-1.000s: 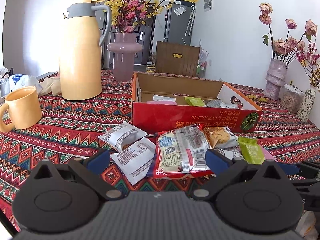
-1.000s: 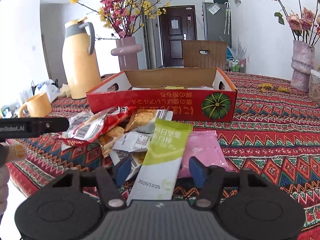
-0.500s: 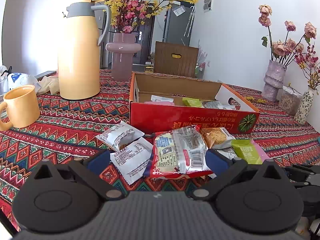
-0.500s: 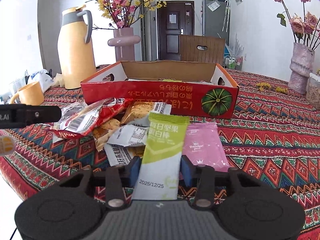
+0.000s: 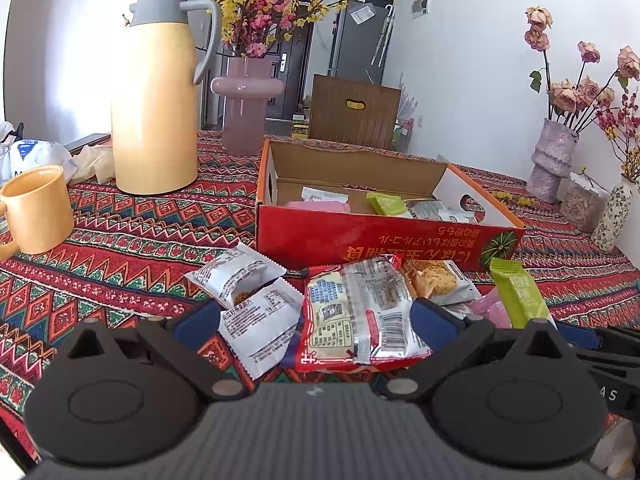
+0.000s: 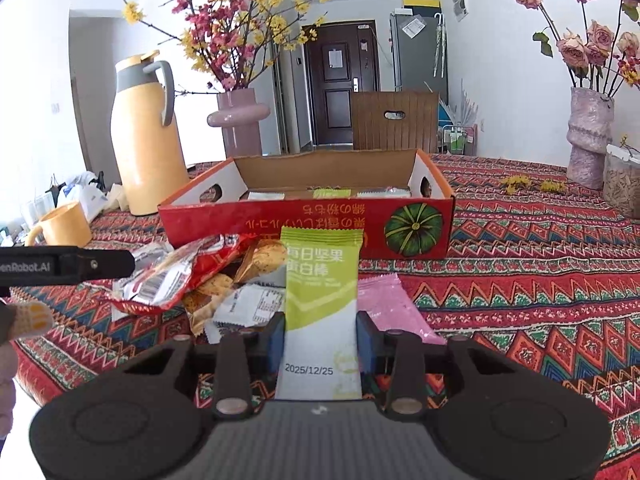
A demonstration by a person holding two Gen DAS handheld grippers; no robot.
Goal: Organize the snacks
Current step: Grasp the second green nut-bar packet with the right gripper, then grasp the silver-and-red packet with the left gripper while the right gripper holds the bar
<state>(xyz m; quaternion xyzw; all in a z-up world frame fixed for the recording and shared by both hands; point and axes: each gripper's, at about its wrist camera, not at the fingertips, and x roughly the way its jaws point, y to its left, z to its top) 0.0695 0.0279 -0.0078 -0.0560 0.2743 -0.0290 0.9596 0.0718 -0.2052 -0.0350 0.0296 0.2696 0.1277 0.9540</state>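
Note:
My right gripper has its jaws closing, and the blue pads press both sides of a green snack bar. The bar stands tilted up in front of the red cardboard box, which holds several packets. My left gripper is open and low over the snack pile. A red-edged packet and a white packet lie between its fingers. A biscuit packet lies just behind, and the green snack bar shows at the right. A pink packet lies beside the bar.
A tall yellow jug and a yellow mug stand at the left, with a pink vase of flowers behind. At the far right are a pale vase and a jar. A patterned red cloth covers the table.
The right jaws have closed from wide apart onto the green bar, whose top now stands higher against the box front. The left gripper has kept still and open.

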